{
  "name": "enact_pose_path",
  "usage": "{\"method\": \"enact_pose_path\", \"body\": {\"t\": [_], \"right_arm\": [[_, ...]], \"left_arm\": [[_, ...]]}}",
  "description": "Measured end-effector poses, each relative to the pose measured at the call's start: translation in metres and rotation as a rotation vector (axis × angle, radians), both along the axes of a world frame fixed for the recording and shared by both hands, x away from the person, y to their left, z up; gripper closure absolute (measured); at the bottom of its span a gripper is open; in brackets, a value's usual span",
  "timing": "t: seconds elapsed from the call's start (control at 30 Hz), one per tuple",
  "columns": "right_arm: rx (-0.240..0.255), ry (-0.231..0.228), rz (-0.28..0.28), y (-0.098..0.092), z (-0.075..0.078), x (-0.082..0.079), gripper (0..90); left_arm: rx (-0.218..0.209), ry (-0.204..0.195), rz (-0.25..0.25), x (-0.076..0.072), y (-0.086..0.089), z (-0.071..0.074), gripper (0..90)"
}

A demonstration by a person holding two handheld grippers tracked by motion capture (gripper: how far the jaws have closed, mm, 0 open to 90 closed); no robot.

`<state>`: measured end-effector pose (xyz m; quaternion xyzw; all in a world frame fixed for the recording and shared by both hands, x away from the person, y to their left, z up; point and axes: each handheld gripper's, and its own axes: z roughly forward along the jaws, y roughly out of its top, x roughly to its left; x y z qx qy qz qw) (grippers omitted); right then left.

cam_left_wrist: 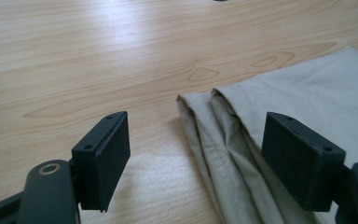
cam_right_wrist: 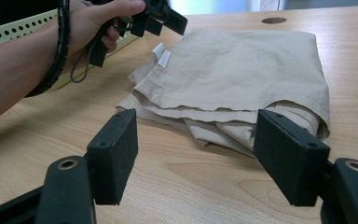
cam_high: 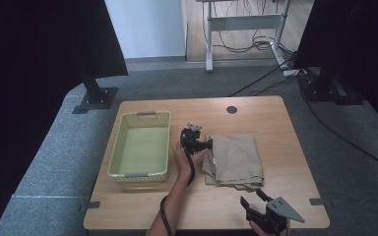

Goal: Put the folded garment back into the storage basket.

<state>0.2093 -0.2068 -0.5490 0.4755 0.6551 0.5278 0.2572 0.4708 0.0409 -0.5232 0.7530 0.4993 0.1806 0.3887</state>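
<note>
The folded beige cloth (cam_high: 236, 158) is lying a little right of the middle of the wooden surface (cam_high: 275, 123), and the left gripper (cam_high: 207, 144) is sitting at its nine o'clock edge, jaws spread wide, gripping nothing. The left gripper view is showing what the high view is not: the jaws are straddling the stacked fold edges of the cloth (cam_left_wrist: 242, 140), one jaw over bare wood, the other over the fabric, several layers showing at the corner.

Down at five o'clock on the surface, the right gripper (cam_high: 251, 199) is hovering just short of the cloth's near edge, jaws also spread and empty. Its own view is giving the low angle: a hemmed top layer drooping over crumpled folds, and a small white label (cam_right_wrist: 162, 55) sticking out at the cloth's far left corner. Any writing on that label is too small to read.

The pale yellow-green basket (cam_high: 141, 146) is standing at nine o'clock of the cloth, just beyond the left hand (cam_high: 183, 158); in the right gripper view only a strip of its perforated wall (cam_right_wrist: 18, 28) is peeking out behind the forearm. The right hand is cut off by the bottom edge of the high view.
</note>
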Motion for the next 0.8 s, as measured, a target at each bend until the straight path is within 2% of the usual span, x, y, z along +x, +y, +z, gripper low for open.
{"method": "enact_pose_path", "body": {"t": [0.23,0.4,0.63,0.67,0.8], "right_arm": [[0.000,-0.001,0.000,0.000,0.000,0.000,30.7],[0.000,0.000,0.001,0.000,0.000,0.000,30.7],[0.004,-0.004,-0.003,-0.001,0.001,-0.001,30.7],[0.004,-0.004,-0.003,-0.001,0.001,-0.001,30.7],[0.003,-0.006,-0.003,-0.001,0.002,-0.001,30.7]], "left_arm": [[0.009,0.009,-0.005,0.005,-0.006,-0.002,23.3],[0.024,0.047,-0.002,0.014,-0.014,-0.010,24.3],[0.032,0.056,-0.006,0.015,-0.017,-0.011,26.7],[0.024,0.083,-0.006,0.019,-0.016,-0.013,26.7],[0.026,0.102,-0.008,0.020,-0.015,-0.016,27.1]]}}
